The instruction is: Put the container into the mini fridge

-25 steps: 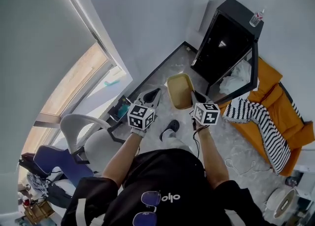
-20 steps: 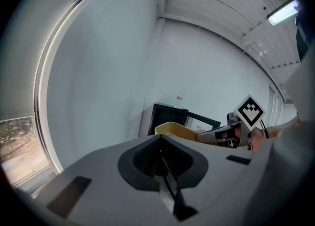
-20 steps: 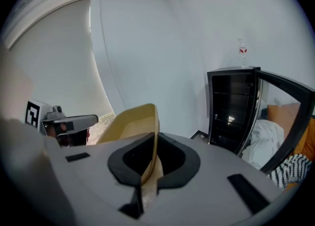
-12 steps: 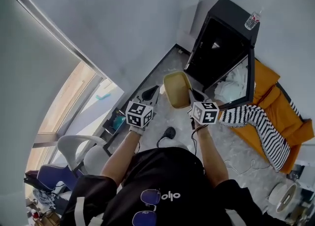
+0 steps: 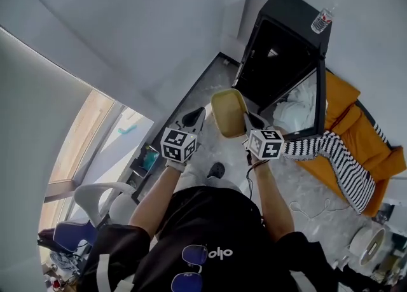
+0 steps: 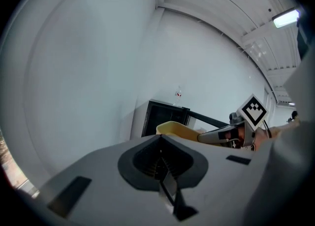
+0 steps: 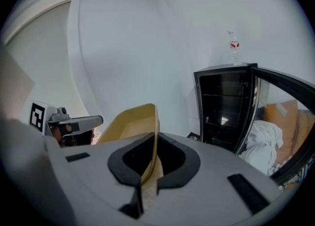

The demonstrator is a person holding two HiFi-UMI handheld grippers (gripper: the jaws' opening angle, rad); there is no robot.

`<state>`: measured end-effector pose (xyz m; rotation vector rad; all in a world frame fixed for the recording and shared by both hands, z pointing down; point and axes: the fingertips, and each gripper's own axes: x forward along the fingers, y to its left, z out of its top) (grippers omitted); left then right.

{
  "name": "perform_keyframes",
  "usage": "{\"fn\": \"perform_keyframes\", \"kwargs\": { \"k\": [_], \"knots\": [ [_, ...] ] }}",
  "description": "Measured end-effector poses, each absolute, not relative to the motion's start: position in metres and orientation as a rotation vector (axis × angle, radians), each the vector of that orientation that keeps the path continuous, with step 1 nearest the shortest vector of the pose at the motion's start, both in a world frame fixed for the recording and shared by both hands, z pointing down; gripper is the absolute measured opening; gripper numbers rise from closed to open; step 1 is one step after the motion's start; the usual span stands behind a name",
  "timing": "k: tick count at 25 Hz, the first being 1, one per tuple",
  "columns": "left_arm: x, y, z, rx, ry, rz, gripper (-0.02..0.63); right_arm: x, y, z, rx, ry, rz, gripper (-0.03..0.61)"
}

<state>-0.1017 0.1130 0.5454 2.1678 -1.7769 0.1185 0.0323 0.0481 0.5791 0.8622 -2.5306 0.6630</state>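
My right gripper [image 5: 249,121] is shut on the rim of a shallow yellow container [image 5: 230,112], holding it tilted in the air above the floor. In the right gripper view the container's wall [image 7: 133,126] runs between the jaws. The black mini fridge [image 5: 280,62] stands ahead against the wall, its door [image 5: 321,93] swung open to the right and its dark shelves [image 7: 221,107] showing. My left gripper [image 5: 196,118] hovers to the left of the container, shut, with nothing in it [image 6: 160,163]. From the left gripper view the container [image 6: 179,129] sits before the fridge [image 6: 165,114].
A plastic water bottle [image 5: 320,20] stands on top of the fridge. White cloth [image 5: 296,109] lies behind the open door. An orange cushion [image 5: 356,138] with a striped cloth [image 5: 337,157] lies at the right. A white chair [image 5: 105,198] and window are behind on the left.
The fridge has drawn closer and higher in the head view. Both grippers and the container have shifted a little toward it, with the grip unchanged.
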Motion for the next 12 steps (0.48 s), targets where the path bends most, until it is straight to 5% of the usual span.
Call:
{"fn": "perform_keyframes", "kwargs": {
  "k": [12],
  "knots": [
    [-0.098,0.003,0.559,2.289,-1.592,0.140,0.006,0.044,-0.032,0.593,1.056,-2.465,0.721,0.021]
  ]
}}
